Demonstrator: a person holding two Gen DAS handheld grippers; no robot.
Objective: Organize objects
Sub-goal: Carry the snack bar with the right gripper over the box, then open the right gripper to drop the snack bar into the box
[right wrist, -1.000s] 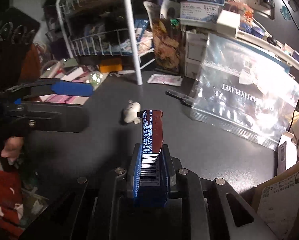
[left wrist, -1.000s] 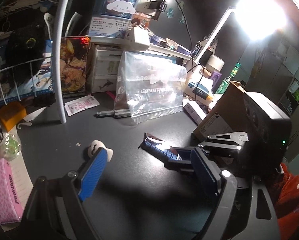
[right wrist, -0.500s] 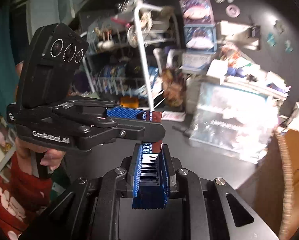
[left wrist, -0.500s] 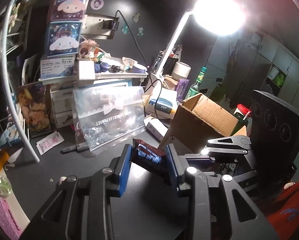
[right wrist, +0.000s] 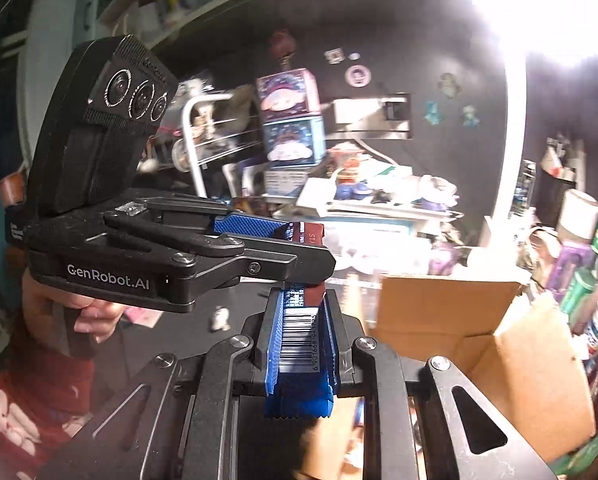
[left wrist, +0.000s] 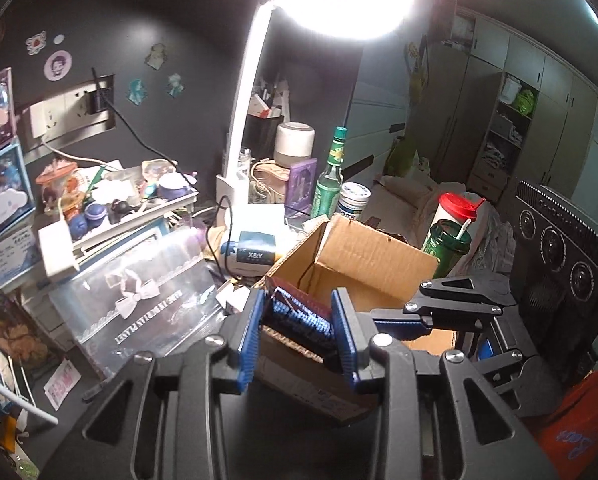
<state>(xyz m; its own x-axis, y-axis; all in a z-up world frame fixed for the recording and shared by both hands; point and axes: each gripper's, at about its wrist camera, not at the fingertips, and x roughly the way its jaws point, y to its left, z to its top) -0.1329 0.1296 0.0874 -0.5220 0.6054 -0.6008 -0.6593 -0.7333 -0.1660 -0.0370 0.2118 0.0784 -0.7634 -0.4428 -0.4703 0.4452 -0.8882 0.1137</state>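
A blue and dark red snack packet (right wrist: pixel 299 320) is being gripped at once by both claws above a cluttered dark desk (left wrist: pixel 111 412): the right gripper (right wrist: pixel 301 344) is being kept clamped on its barcode end, and the left gripper (left wrist: pixel 297 336) is being kept closed on its other end, seen in the right wrist view crossing in from the left. The left handle is being held by a hand (right wrist: pixel 75 312) with a red patterned sleeve (right wrist: pixel 15 412) below it. The packet is being held in the air at the near edge of an open cardboard box (left wrist: pixel 363 264), whose flaps are standing up. The scene is being lit harshly by a white desk lamp (left wrist: pixel 243 104), its head burning out the upper part of both views. Against the dark wall (left wrist: pixel 171 12), stickers and a socket panel (left wrist: pixel 71 108) with a plugged-in cable are being shown. At the left, a clear plastic bag with a bow print (left wrist: pixel 139 304) is being leaned against white drawers, under a shelf crowded with small figures. Beyond the box, a green glass bottle (left wrist: pixel 331 176), a white jar (left wrist: pixel 295 144) and a green tumbler with a red lid (left wrist: pixel 451 228) are standing. At the far right, pale wardrobe doors and open shelving (left wrist: pixel 511 128) are being seen. A white wire rack (right wrist: pixel 207 140) is standing at the far left of the desk.
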